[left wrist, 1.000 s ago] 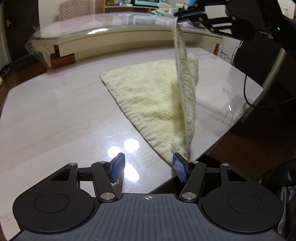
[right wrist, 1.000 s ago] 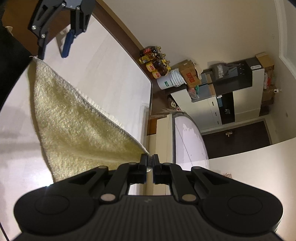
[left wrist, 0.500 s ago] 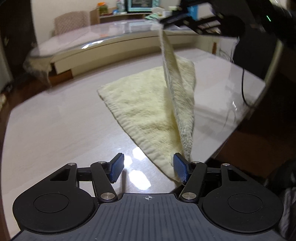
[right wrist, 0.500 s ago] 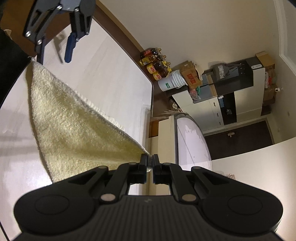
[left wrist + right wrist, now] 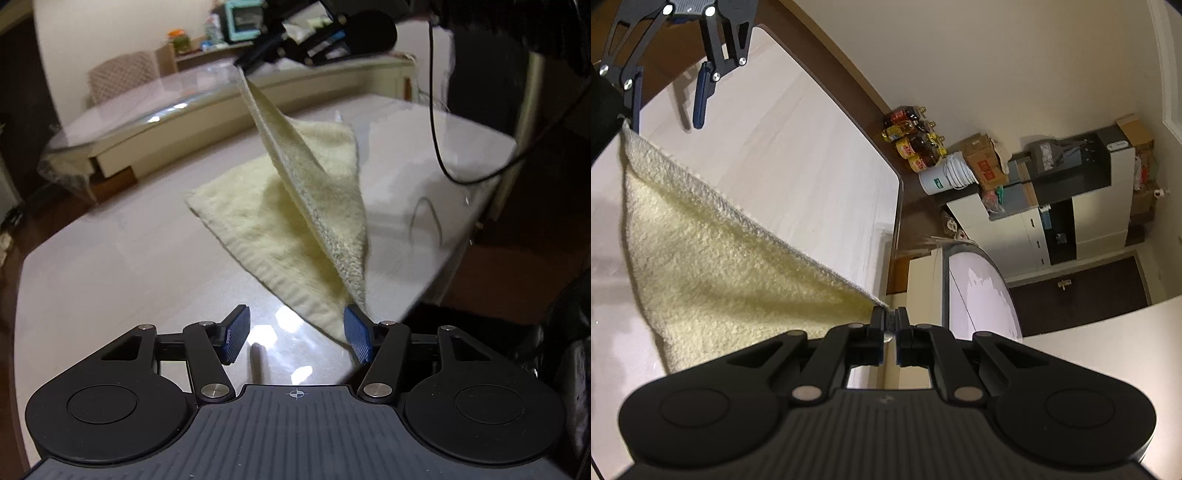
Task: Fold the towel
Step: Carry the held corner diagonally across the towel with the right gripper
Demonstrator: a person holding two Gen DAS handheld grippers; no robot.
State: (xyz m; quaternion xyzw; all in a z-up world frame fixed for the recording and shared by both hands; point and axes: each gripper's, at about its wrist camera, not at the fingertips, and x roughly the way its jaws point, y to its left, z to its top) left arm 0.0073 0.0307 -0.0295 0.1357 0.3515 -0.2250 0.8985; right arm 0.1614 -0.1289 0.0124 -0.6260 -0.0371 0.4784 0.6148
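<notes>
Showing only rightward: bottles (image 5: pixel 912 142) beyond towel (image 5: pixel 713 266).

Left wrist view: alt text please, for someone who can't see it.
A pale yellow towel lies on a glossy table, one corner lifted high by the shut right gripper. The left gripper sits open in the foreground beside the near corner.

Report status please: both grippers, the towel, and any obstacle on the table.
Right gripper shut on towel corner, lifted off table. Left gripper open, nothing clamped, near corner at its right finger. Rest of towel flat. No obstacle seen.
</notes>
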